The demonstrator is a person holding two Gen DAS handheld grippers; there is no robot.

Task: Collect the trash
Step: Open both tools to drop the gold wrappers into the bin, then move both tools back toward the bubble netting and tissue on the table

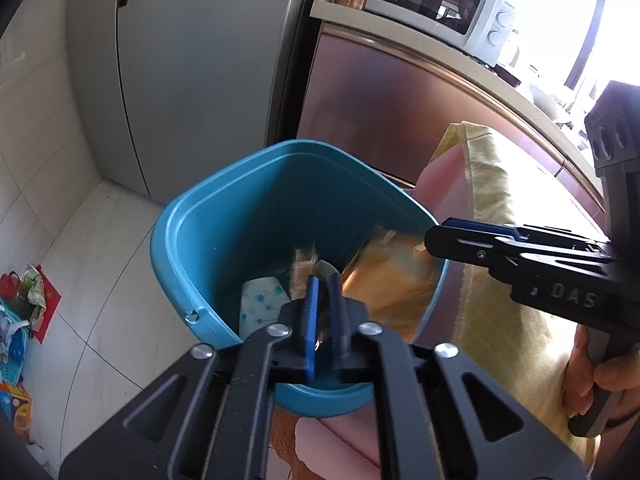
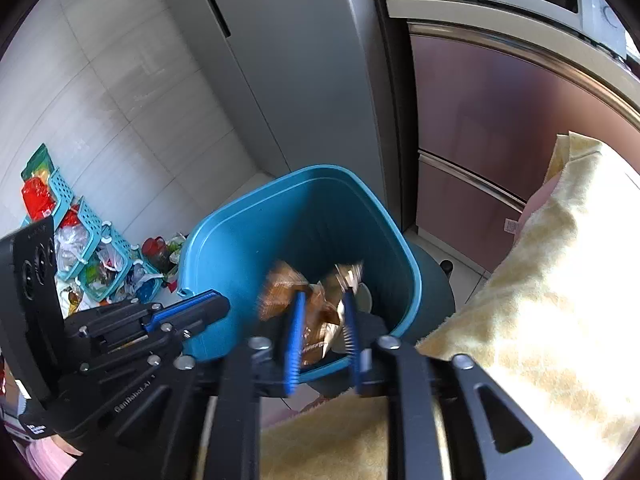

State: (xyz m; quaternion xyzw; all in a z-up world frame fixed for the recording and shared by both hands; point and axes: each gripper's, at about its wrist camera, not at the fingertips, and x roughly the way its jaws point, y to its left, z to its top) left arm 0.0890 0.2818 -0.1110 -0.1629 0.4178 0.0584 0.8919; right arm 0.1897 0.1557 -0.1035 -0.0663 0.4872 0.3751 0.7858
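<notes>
Right gripper (image 2: 322, 312) above bin (image 2: 208, 248) (wrappers (image 2: 320, 312) blurred).

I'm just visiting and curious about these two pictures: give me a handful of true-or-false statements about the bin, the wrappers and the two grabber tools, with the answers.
1. The bin is teal blue. True.
2. The bin is empty. False: orange-brown wrappers and a white patterned piece show inside it.
3. Both the left gripper and the right gripper point down into the bin. True.
4. A red cloth lies beside the bin. False: the cloth there is pale yellow.
5. A microwave sits on the counter behind. True.
6. The floor near the wall is bare. False: baskets of clutter stand there.
</notes>
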